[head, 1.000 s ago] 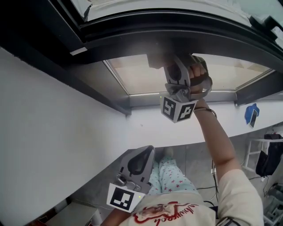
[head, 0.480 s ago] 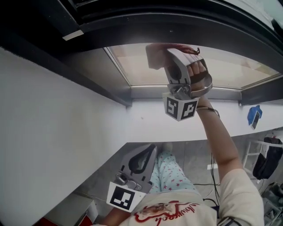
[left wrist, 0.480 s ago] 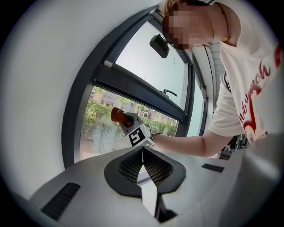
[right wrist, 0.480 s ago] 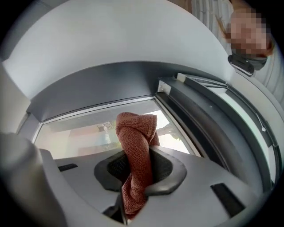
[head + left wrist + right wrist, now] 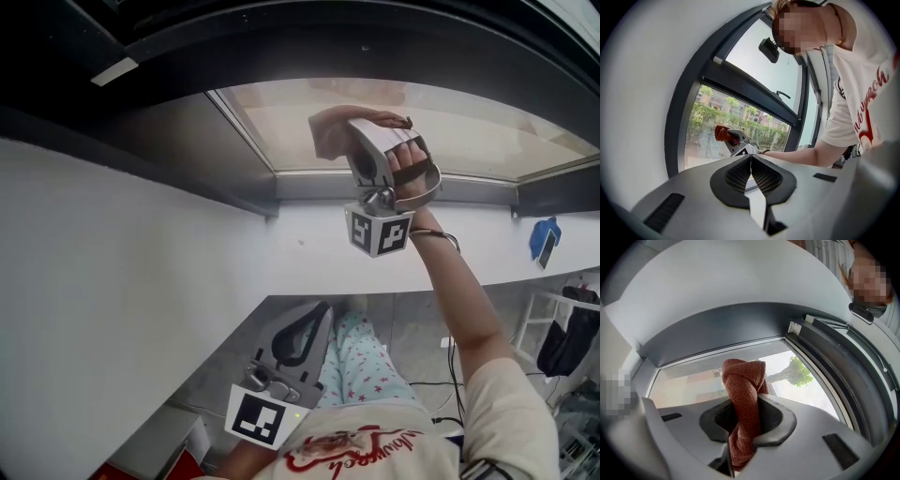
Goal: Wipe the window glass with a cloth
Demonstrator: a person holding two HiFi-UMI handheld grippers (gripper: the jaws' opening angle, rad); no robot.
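**A:** Left gripper (image 5: 309, 323)?

**B:** It was nearest, low beside the person's body. Its jaws were pressed together on nothing, and it took no part in the wipe.

**A:** Right gripper (image 5: 354, 131)?

**B:** It was raised on an outstretched arm towards the far side. Its jaws were clamped on the rust-red cloth (image 5: 743, 390). A bunched fold stood out past the tips, and the tail hung back between them.

**A:** Where was the cloth?

**B:** It was at the window glass (image 5: 272, 131), in the left half of the pane and near the grey lower rail (image 5: 450, 189). It looked pressed to the pane, but contact was not confirmed from any view.

**A:** Notes on doing the stroke well?

**B:** Judgement only:
- Only the fold should meet the glass, so the hard jaw tips should stay off it.
- Pressure should be even, with overlapping passes.
- The cloth wad was narrow, so many passes would be needed.
- The corner by the dark frame (image 5: 834, 366) would be the easiest place to miss.
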